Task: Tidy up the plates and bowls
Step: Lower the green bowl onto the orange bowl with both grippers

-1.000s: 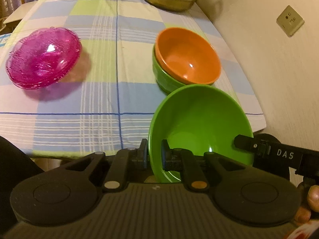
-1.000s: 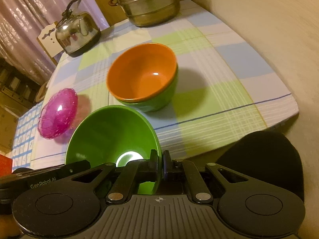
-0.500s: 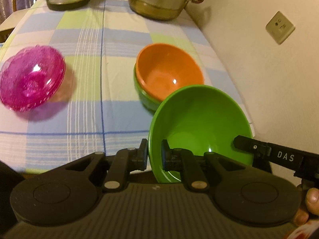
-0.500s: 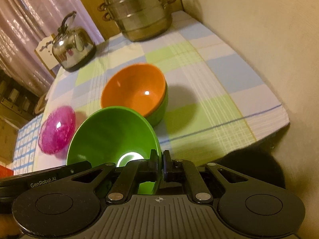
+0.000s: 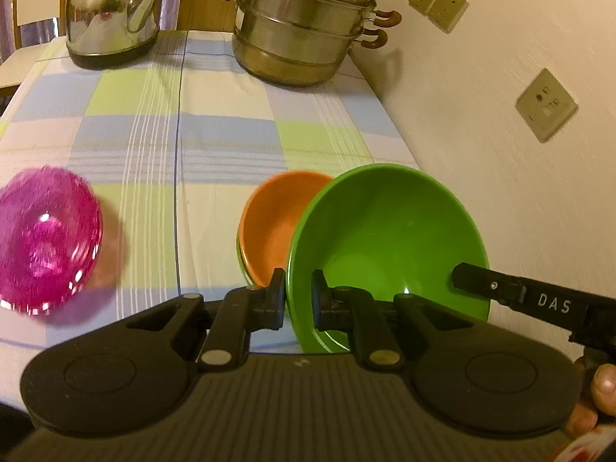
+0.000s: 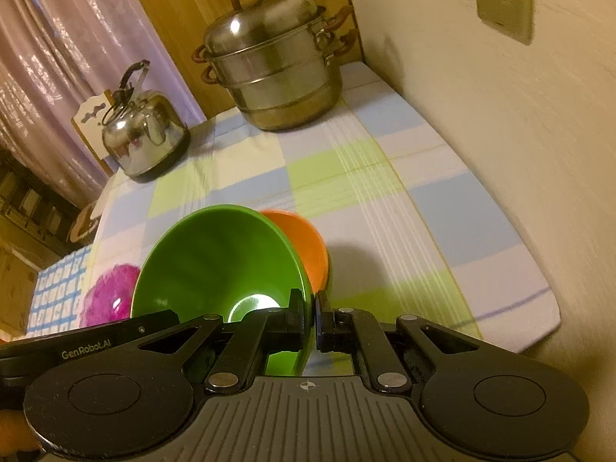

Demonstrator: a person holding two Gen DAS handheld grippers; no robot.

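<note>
1. Left gripper (image 5: 298, 294): jaws nearly together, pinched on the rim of the green bowl (image 5: 389, 242), 1 pad inside the wall, 1 outside.
2. Right gripper (image 6: 312, 317): jaws pressed tight on the opposite rim of the same green bowl (image 6: 219, 261). The bowl is thus held by 2 grips, clear of the cloth & tipped w/ its mouth toward the cameras.
3. Landmark = orange bowl (image 5: 273, 231), nested in another green bowl whose edge just shows beneath it. The held bowl is seen in front of & partly over the orange bowl; contact btwn them cannot be told.
4. Pink glass dish (image 5: 46, 242) is seen well to the left of the orange bowl, on the checked tablecloth (image 5: 215, 134). Steamer pot (image 5: 304, 27) & kettle (image 5: 111, 11) stand far behind the orange bowl, at the table's back edge.
5. Handling, judged: the green bowl looks like smooth plastic or melamine, so light & stiff but slippery at the glossy rim. A thin rim pinch can let it swing; 2 opposed grips keep it level.
6. Best hold, judged: rim wall at 2 opposite pts, as now, pads set deep enough to cover the lip.
7. Step in hand, judged: the bowl is to be lowered, mouth up, into the orange bowl to make 1 stack.
8. Risk, judged: the pink dish looks fragile & should be taken gently by its rim.
</note>
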